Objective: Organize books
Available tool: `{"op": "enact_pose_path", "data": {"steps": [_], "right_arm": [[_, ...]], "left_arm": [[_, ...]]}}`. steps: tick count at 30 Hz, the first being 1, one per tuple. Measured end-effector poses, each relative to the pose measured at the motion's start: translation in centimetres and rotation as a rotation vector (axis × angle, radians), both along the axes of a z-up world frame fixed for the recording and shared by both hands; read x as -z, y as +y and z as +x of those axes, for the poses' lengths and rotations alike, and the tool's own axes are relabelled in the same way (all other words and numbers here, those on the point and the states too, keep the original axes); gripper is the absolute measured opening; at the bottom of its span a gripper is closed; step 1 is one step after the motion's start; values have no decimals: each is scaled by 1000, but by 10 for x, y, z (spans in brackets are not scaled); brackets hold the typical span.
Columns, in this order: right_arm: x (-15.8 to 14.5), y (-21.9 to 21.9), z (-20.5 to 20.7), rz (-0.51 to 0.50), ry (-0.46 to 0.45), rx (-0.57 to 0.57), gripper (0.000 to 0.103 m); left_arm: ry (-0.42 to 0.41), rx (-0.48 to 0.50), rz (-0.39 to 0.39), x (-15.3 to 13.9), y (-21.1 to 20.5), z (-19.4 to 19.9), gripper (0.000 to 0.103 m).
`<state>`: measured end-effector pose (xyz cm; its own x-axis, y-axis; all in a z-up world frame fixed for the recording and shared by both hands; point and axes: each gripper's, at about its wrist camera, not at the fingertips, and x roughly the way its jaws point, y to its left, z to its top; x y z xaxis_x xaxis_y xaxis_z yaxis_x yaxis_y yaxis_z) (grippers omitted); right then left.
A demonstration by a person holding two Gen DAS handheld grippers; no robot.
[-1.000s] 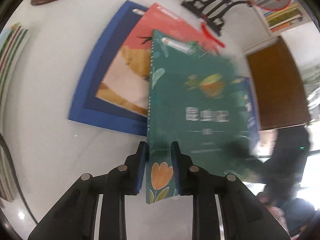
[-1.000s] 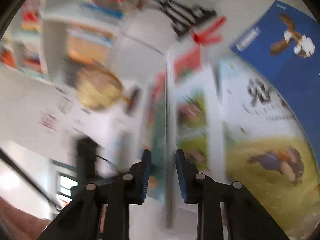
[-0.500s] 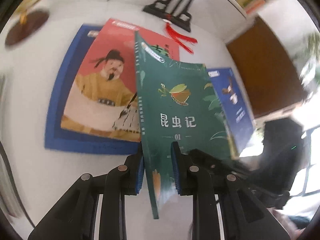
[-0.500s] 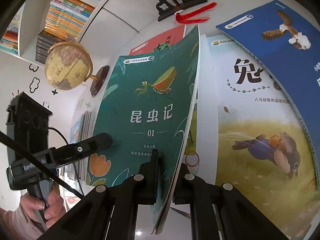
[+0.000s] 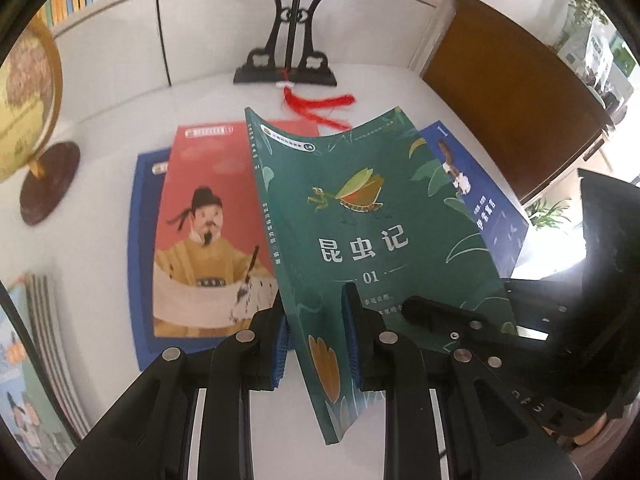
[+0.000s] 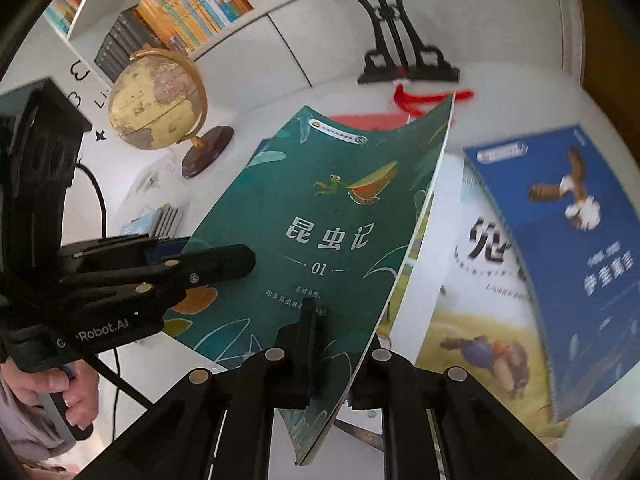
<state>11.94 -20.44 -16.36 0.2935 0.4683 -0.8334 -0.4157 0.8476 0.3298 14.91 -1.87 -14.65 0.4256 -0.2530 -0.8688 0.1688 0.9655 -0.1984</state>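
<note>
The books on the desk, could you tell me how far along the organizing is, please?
Done: a small stack beside the globe. In hand: the green book, clamped by the left hand-held gripper and right hand-held gripper. Left: red book, blue book, rabbit book.

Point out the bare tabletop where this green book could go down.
Bare white table lies between the globe, the black stand and the red book. The right is crowded: blue book overlapping the rabbit book.
</note>
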Motion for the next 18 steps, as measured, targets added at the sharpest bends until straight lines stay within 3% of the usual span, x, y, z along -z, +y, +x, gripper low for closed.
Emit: {"op": "enact_pose_path", "data": {"steps": [18], "right_arm": [[-67, 7, -16, 1, -189, -9, 11]], "left_arm": [[-136, -24, 11, -56, 3, -11, 20]]}}
